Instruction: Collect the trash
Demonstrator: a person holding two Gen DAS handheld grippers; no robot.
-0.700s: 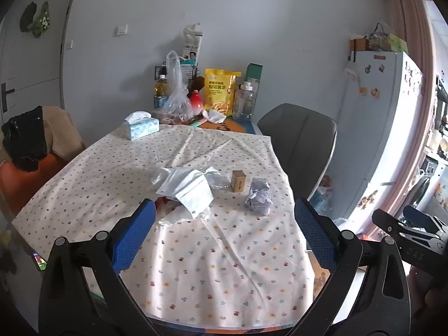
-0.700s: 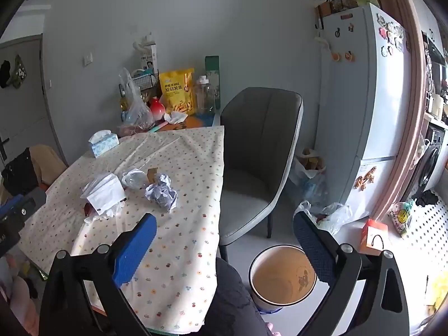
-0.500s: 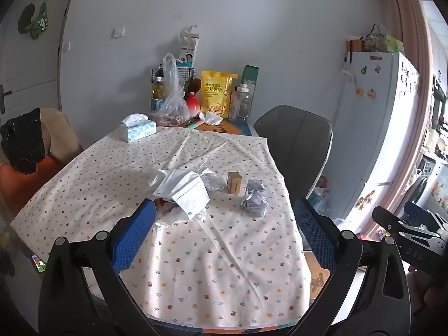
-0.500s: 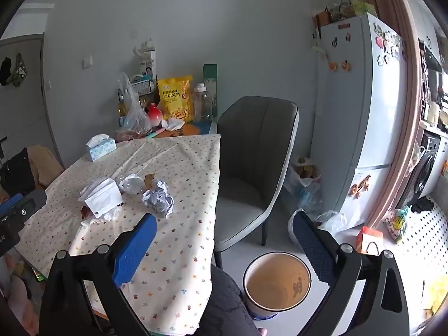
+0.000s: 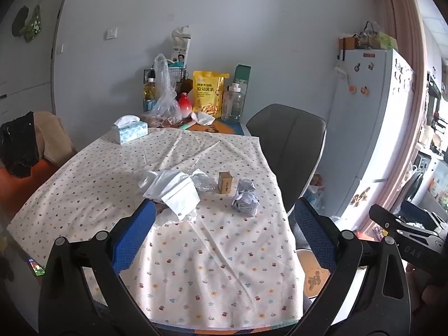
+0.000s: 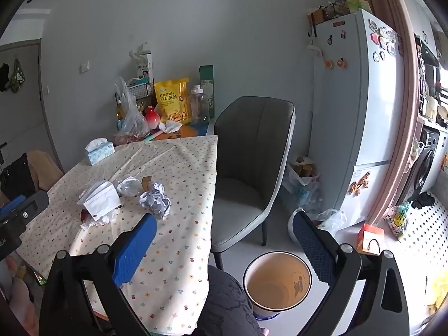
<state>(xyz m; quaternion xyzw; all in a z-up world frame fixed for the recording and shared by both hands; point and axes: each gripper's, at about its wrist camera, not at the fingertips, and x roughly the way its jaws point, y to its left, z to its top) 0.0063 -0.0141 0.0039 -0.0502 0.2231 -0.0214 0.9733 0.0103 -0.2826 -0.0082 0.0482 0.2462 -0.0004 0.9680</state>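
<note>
Right now both hand-held tools hang over the near edge of the table with the dotted cream tablecloth (image 5: pixel 224 252), each tilted a little downward. The left gripper (image 5: pixel 224 232) has its blue-padded jaws spread as wide as they go, with nothing between them, and the right gripper (image 6: pixel 224 240) stands just as wide and just as empty. Ahead of the left gripper, well beyond its fingertips, the trash lies in a loose cluster on the cloth: a white crumpled plastic bag (image 5: pixel 176 193) just past its left pad, a clear crinkled wrapper (image 5: pixel 203 180) touching the bag's far side, a small brown cardboard box (image 5: pixel 225 182) standing upright beside that, and a grey crumpled paper ball (image 5: pixel 245 198) near the box, towards the right pad. From the right gripper the same paper ball (image 6: pixel 155 201) sits ahead and to the left, just beyond its left pad, with the white bag (image 6: pixel 100 200) farther left. Below and between the right gripper's jaws, on the floor beside the table, stands a round white bin with a tan inside (image 6: pixel 277 282), next to a grey upholstered chair (image 6: pixel 252 154). Far ahead of both, a blue tissue box (image 5: pixel 130 131) rests near the table's back edge.
</note>
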